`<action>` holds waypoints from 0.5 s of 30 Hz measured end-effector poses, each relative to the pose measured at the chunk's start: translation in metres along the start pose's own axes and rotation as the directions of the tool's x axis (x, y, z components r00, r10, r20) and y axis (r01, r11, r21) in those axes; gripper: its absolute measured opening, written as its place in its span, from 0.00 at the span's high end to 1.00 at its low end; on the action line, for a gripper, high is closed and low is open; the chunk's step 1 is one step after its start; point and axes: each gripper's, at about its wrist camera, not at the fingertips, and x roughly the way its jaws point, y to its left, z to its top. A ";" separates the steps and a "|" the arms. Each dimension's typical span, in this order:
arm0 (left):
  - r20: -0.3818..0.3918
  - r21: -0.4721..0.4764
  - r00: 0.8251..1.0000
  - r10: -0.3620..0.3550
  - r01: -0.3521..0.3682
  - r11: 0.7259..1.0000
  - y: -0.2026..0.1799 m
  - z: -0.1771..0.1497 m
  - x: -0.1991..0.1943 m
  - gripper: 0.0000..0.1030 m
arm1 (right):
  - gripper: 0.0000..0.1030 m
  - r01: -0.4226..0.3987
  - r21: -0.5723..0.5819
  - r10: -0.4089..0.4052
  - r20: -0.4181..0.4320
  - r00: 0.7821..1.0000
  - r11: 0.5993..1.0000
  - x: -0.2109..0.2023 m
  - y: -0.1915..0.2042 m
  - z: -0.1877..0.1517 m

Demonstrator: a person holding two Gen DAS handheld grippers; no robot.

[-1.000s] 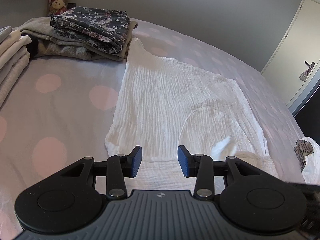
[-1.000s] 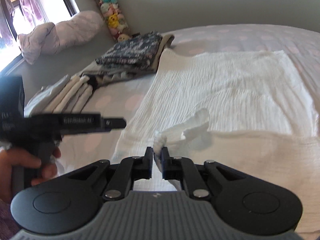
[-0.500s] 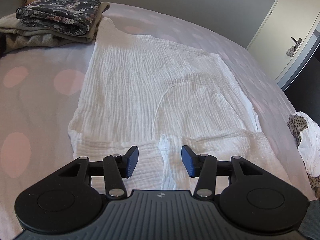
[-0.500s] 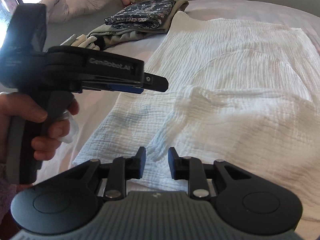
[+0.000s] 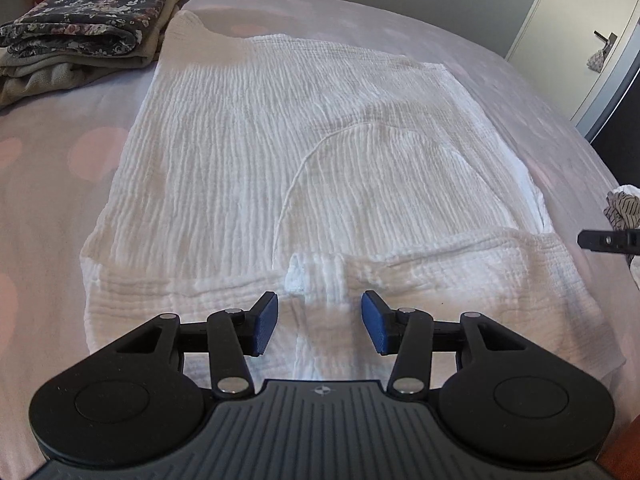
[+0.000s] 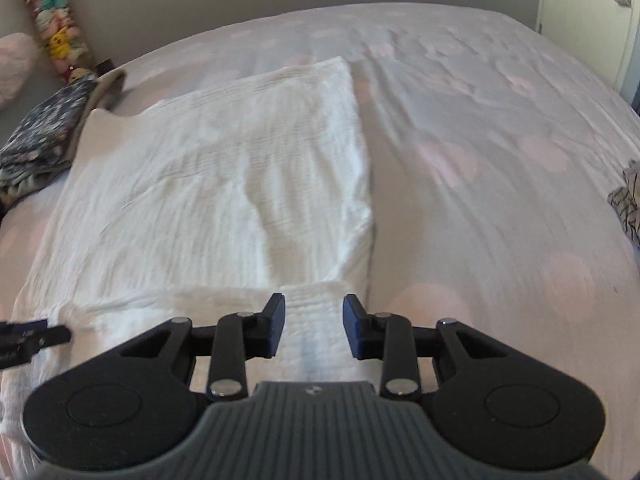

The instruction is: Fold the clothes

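Observation:
A white crinkled garment [image 5: 260, 152] lies flat on the bed, its near edge folded back into a band [image 5: 440, 264]. A small bunched strap end [image 5: 298, 276] sticks up from the middle of that band. My left gripper [image 5: 319, 312] hovers just above the band; its jaws are closing a little, still apart, and the pads press on nothing. In the right wrist view the garment [image 6: 224, 184] fills the left half. My right gripper [image 6: 315, 316] stands open over the near right corner, holding nothing. Each gripper's tip shows at the edge of the other's view.
A stack of folded clothes [image 5: 80, 32] with a dark floral piece on top sits at the far left, touching the garment's far corner. A striped garment [image 6: 628, 200] lies at the bed's right edge. Dotted sheet [image 6: 500, 160] stretches to the right. A door [image 5: 580, 20] stands beyond.
My right gripper let go of the white strap end, opened and swung right to the garment's right side. My left gripper moved in and lower over the middle of the folded band.

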 end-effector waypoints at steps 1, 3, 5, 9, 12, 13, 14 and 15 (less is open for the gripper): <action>-0.001 0.000 1.000 -0.002 0.002 1.000 0.000 0.000 0.001 0.59 | 0.66 -0.009 0.017 0.009 -0.012 1.000 1.000 0.007 -0.005 0.006; -0.003 -0.004 1.000 -0.008 0.008 1.000 0.000 0.001 0.002 0.70 | 0.66 -0.026 0.044 0.028 -0.031 0.999 0.999 0.021 -0.012 0.018; -0.004 -0.004 1.000 -0.017 0.017 1.000 0.000 0.001 0.004 0.75 | 0.66 -0.026 0.040 0.028 -0.053 0.998 0.999 0.037 -0.010 0.023; -0.003 0.012 0.999 -0.038 0.038 0.999 -0.005 0.003 0.004 0.89 | 0.73 0.008 0.008 -0.008 -0.104 0.995 1.000 0.061 -0.005 0.024; -0.001 0.020 0.999 -0.052 0.052 0.998 -0.008 0.004 0.002 0.91 | 0.91 0.046 0.000 -0.046 -0.077 0.996 0.999 0.058 -0.011 0.025; 0.004 0.015 0.998 -0.066 0.066 0.998 -0.008 0.005 0.000 0.91 | 0.91 0.063 -0.002 -0.063 -0.058 0.996 0.998 0.054 -0.014 0.028; 0.007 0.010 0.996 -0.085 0.085 0.996 -0.009 0.006 -0.001 0.91 | 0.92 0.074 -0.005 -0.074 -0.047 0.996 0.997 0.052 -0.018 0.030; 0.010 0.005 0.995 -0.103 0.103 0.995 -0.010 0.007 -0.002 0.91 | 0.92 0.082 -0.009 -0.082 -0.039 0.996 0.997 0.051 -0.022 0.033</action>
